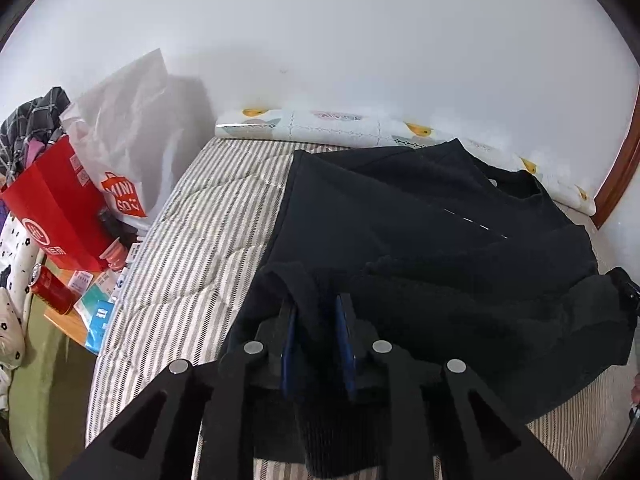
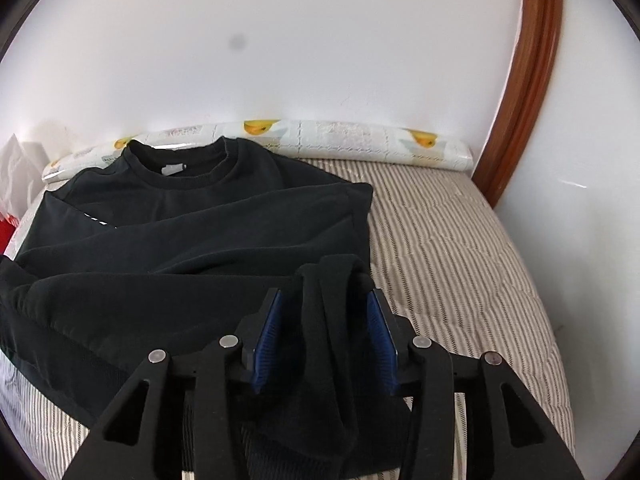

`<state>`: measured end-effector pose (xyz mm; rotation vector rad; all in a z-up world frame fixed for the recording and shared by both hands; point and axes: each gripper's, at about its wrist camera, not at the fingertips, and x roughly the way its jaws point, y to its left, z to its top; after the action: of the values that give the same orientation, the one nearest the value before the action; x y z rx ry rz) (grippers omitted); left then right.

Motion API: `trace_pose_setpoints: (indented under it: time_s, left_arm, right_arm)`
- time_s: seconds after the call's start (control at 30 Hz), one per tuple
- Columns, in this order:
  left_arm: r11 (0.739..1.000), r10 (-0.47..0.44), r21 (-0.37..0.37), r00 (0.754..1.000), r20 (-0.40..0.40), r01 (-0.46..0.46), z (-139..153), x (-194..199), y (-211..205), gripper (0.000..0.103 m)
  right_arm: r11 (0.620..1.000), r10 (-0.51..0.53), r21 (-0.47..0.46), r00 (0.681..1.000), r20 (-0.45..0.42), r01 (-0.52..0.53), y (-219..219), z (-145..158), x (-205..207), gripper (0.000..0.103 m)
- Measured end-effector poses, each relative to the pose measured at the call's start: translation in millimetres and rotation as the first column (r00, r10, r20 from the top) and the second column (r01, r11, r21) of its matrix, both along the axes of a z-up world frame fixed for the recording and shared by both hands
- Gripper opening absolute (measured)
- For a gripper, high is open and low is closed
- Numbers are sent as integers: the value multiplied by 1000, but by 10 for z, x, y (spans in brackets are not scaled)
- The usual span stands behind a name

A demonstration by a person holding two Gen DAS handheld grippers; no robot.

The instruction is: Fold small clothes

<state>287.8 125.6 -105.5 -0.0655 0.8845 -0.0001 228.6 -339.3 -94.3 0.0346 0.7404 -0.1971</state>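
Note:
A black sweatshirt point(image 1: 420, 232) lies on the striped bed, collar toward the wall, sleeves folded across the body. It also shows in the right wrist view point(image 2: 192, 232), with its collar at the far side. My left gripper point(image 1: 318, 308) is shut on the sweatshirt's bottom hem at its left corner, lifting it slightly. My right gripper point(image 2: 326, 304) has the hem's right corner between its blue pads point(image 2: 266, 336), which stand a little apart around the bunched fabric. The right gripper's edge shows at the far right of the left wrist view point(image 1: 628, 288).
The striped mattress point(image 1: 200, 240) has a patterned bolster point(image 2: 360, 136) along the white wall. At the left stand a red paper bag point(image 1: 60, 208), a white plastic bag point(image 1: 128, 140), a red can point(image 1: 50, 290) and packets on a low wooden stand. A wooden frame point(image 2: 532, 80) runs at the right.

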Motion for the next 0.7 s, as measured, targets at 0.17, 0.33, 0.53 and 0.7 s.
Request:
trace_pose_setpoints:
  time_s: [0.17, 0.33, 0.53, 0.7]
  left_arm:
    - [1000, -1, -22, 1000, 28, 2, 81, -180, 84, 53]
    - [1000, 2, -18, 999, 33, -1, 101, -433, 242, 53]
    - [997, 2, -75, 1000, 2, -2, -76, -698, 484, 53]
    - [992, -27, -123, 999, -30, 23, -269, -823, 542, 53]
  right_arm:
    - [999, -31, 24, 999, 29, 31, -123, 103, -259, 44]
    - [995, -95, 12, 995, 31, 94, -346, 85, -572, 46]
    - [985, -101, 140, 995, -20, 103, -648, -118, -901, 46]
    - [968, -30, 250, 999, -24, 35, -629, -325, -991, 46]
